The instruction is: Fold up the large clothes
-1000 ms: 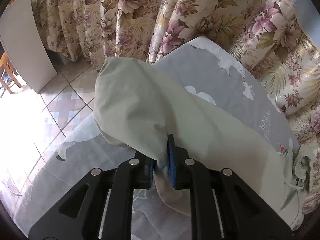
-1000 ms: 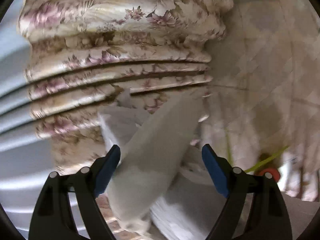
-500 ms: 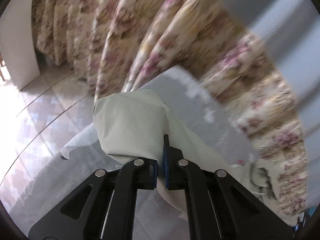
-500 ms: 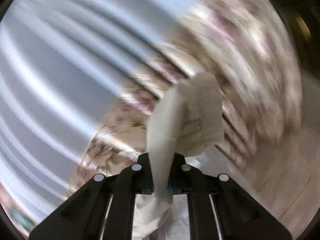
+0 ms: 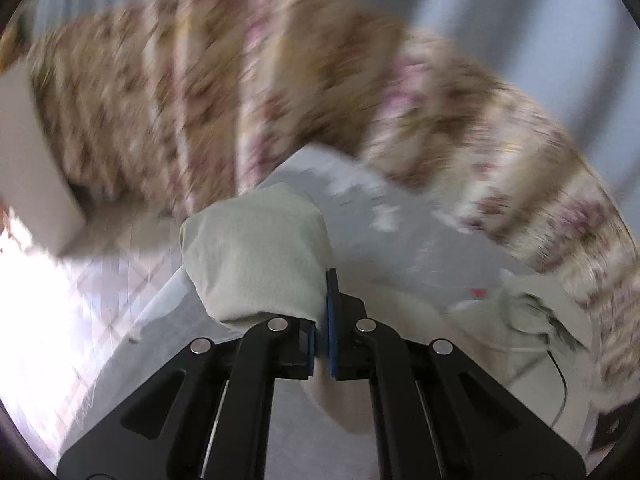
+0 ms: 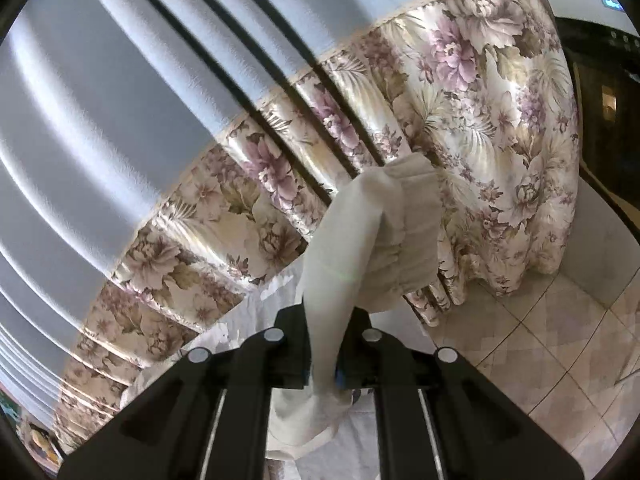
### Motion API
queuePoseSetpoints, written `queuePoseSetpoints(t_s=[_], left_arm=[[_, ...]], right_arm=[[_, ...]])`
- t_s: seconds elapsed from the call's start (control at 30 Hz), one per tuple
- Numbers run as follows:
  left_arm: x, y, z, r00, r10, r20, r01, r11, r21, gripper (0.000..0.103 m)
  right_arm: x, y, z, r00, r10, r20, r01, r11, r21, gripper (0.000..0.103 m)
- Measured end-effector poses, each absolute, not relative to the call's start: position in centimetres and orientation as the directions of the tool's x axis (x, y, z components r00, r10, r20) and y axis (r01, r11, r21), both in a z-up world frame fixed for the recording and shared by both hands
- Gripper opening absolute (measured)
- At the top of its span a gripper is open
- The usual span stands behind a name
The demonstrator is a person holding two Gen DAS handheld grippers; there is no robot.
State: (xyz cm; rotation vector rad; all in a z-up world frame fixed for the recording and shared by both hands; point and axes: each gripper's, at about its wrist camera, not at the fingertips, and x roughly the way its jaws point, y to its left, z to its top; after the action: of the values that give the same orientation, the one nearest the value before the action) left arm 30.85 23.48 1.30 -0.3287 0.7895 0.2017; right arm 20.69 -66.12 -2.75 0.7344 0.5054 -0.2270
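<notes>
Grey printed sheet (image 5: 432, 240) with white shapes covers the work surface, filling the middle and lower part of the left wrist view; its far end meets a floral curtain (image 6: 480, 128) in cream, tan and mauve, which is blurred in that view and sharp in the right wrist view, where it crosses from lower left to upper right under a plain pale blue upper panel (image 6: 100, 100). Pale tiled floor (image 6: 552, 344) shows at the lower right of the right wrist view, and brightly lit at the left edge of the left wrist view beside a white board (image 5: 28, 168).

The left gripper (image 5: 322, 344) has its blue pads (image 5: 332, 320) pressed together on a fold of the pale greenish-cream garment (image 5: 256, 264), which bunches up just above the fingers at frame centre and trails away toward the lower right over the sheet. The right gripper (image 6: 324, 364) is likewise clamped on the same pale cloth (image 6: 344, 264); a strip rises from between its fingers toward the centre of the frame, with a gathered edge at the right, and a loose end hangs below them.

No brand, label or readable writing can be made out in either view
</notes>
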Motion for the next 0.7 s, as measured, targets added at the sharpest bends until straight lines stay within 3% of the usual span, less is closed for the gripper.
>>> queuePoseSetpoints(t_s=[0.2,0.43,0.53,0.63,0.7], left_arm=[[30.3,7.6,4.0,0.732,-0.120,-0.670,0.020,0.988,-0.154,0.002],[31.8,-11.2,-3.8,0.480,-0.445,-0.756,0.300,0.893,-0.335,0.002],[31.9,-17.5,-7.9,0.408,-0.420,-0.811,0.338,0.894,-0.293,0.002],[31.3,-21.4,-10.3,0.421,-0.312,-0.852,0.395,0.908,-0.137,0.006],[30.8,-22.9,-11.4,0.431,-0.220,-0.875,0.432,0.902,-0.014,0.015]], right_arm=[[21.4,-64.6,-3.3,0.847,-0.014,-0.532,0.347,0.772,0.532,0.008],[21.5,-64.4,-4.2,0.844,0.000,-0.536,0.337,0.778,0.530,0.008],[21.3,-64.4,-4.1,0.843,-0.003,-0.537,0.337,0.781,0.526,0.008],[21.2,-64.3,-3.9,0.835,-0.003,-0.550,0.336,0.794,0.507,0.008],[21.1,-64.0,-3.7,0.827,-0.014,-0.563,0.339,0.810,0.478,0.008]])
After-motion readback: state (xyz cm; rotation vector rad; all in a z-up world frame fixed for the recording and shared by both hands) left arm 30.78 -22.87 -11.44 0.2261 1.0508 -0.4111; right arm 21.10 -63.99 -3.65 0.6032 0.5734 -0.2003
